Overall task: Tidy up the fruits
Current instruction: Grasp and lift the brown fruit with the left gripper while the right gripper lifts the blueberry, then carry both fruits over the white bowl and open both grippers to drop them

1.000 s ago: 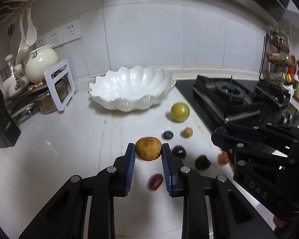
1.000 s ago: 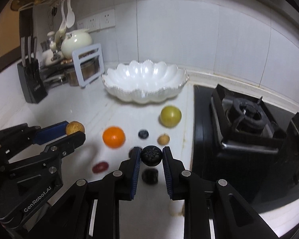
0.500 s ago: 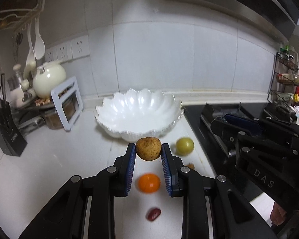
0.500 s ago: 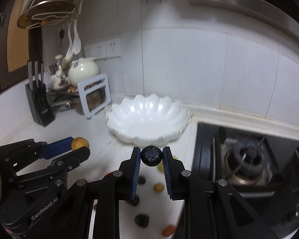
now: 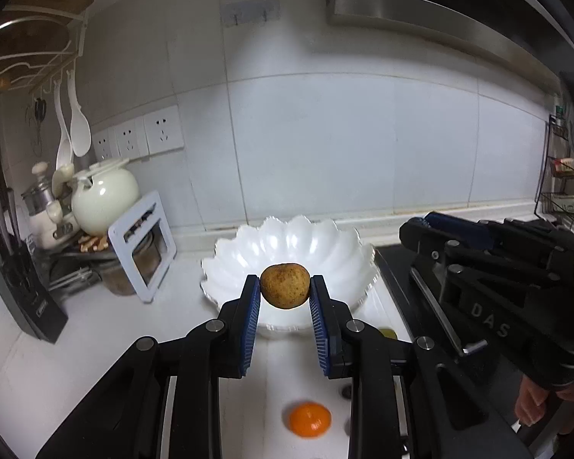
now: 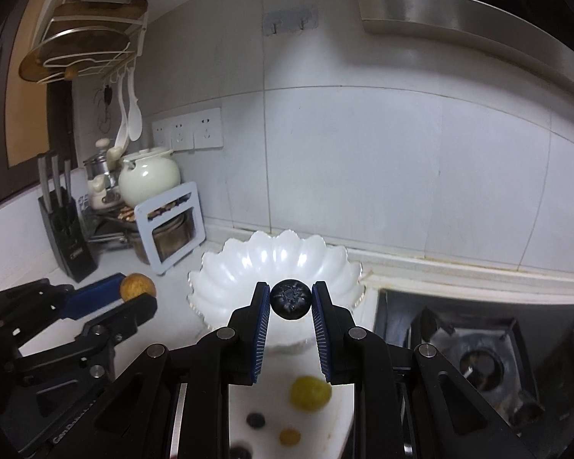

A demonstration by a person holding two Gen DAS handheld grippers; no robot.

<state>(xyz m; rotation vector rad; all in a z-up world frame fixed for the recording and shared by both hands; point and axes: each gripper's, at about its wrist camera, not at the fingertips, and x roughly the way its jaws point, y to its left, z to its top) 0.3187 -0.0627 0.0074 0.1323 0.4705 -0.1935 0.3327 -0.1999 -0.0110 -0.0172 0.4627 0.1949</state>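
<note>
Nearest the left wrist camera, the left gripper (image 5: pixel 285 294) pinches a brown, speckled, roundish fruit (image 5: pixel 285 285) between its ribbed blue pads, clear of the white tabletop (image 5: pixel 95 329). In the right wrist view the right gripper (image 6: pixel 291 302) is pressed onto a small dark fruit (image 6: pixel 291 299) with a puckered crown, matte and nearly spherical. Below them, loose on the tabletop, lie an orange (image 5: pixel 310 419), a yellow-green fruit (image 6: pixel 310 393), a small tan one (image 6: pixel 289 437) and a blueberry (image 6: pixel 255 420). Just beyond the fingertips sits the scalloped white bowl (image 5: pixel 245 264), glossy and shell-shaped, seemingly empty, with the stove (image 6: pixel 478 352) to its right and a cream teapot (image 6: pixel 149 174) further back against the tiled wall. Both fruits are held only at narrow points on curved skins, so either could roll out if a hand jolts. Released from too high, they might bounce off the hard glazed bowl and run toward the stove. With the two grippers heading for the same bowl side by side, they could also knock one another.
</note>
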